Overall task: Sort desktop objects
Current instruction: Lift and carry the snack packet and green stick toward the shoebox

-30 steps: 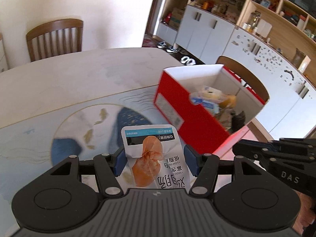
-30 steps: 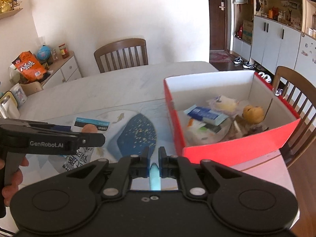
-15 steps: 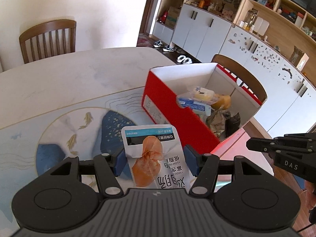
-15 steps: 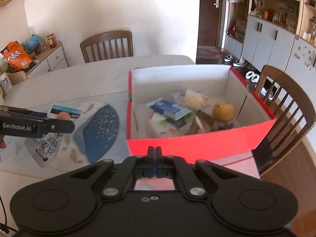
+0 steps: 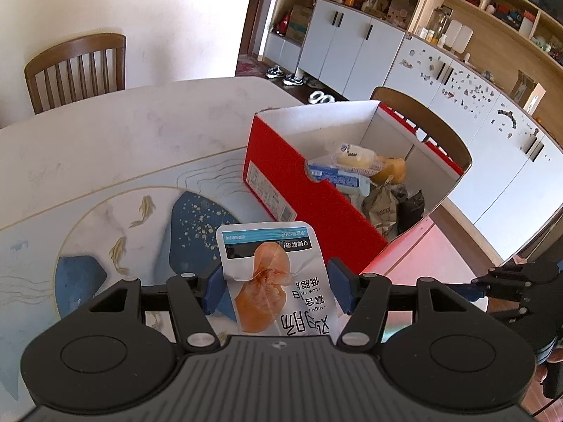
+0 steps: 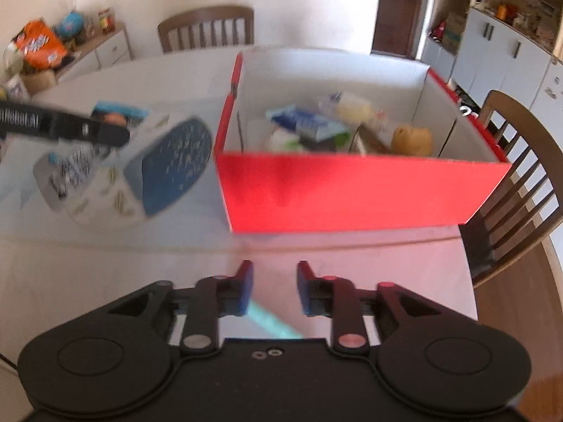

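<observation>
My left gripper (image 5: pixel 276 290) is shut on a white snack packet (image 5: pixel 278 281) with an orange picture, held above the blue-and-white mat (image 5: pixel 116 232), short of the red box (image 5: pixel 316 207). The box is white inside and holds several packets and a yellow round item (image 6: pixel 411 139). My right gripper (image 6: pixel 274 290) is open and empty, low over the table in front of the red box (image 6: pixel 352 193). The left gripper (image 6: pixel 63 125) and its packet (image 6: pixel 70 176) show blurred at the left of the right wrist view.
Wooden chairs stand at the far side (image 5: pixel 77 66) and to the right of the table (image 6: pixel 510 183). A sideboard with snack bags (image 6: pixel 42 42) is at the back left. White cabinets and shelves (image 5: pixel 457 81) line the right wall.
My right gripper has opened and pulled back from the red box. My left gripper has carried the packet a little closer to the box.
</observation>
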The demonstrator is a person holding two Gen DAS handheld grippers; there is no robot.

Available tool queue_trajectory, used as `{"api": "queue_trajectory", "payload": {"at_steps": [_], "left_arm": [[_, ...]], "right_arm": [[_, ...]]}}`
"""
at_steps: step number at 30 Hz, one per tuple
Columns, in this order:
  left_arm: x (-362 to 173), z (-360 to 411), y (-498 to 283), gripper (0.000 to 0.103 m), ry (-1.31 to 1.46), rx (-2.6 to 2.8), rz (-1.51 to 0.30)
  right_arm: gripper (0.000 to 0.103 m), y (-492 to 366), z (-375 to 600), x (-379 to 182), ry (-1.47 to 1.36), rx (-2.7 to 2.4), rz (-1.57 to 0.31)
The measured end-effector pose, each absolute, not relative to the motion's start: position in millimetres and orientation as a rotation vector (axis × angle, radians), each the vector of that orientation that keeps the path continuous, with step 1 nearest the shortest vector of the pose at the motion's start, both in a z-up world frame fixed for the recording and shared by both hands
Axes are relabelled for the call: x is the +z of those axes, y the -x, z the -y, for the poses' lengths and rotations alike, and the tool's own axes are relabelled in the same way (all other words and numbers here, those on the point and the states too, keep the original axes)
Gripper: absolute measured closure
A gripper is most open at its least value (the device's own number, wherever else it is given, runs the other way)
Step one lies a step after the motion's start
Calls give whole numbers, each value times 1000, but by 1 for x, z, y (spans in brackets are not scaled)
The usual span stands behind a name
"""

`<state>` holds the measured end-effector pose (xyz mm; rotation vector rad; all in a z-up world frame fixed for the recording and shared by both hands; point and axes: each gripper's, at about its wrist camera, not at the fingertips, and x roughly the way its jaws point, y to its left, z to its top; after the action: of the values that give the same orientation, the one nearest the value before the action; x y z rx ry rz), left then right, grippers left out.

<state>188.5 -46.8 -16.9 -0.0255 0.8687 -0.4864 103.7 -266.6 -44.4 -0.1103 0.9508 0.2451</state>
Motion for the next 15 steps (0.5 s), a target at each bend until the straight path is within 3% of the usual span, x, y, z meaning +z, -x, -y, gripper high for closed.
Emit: {"api": "queue_trajectory", "payload": {"at_steps": [8,15], "left_arm": [[-26,48,-187,43,25,-494,-888],[-32,52,-185,43,16,-492,-904]], "right_arm": [[59,-100,270,-71,177,327,-1009],[60,-101,274,-86,233,376,-1026]]}}
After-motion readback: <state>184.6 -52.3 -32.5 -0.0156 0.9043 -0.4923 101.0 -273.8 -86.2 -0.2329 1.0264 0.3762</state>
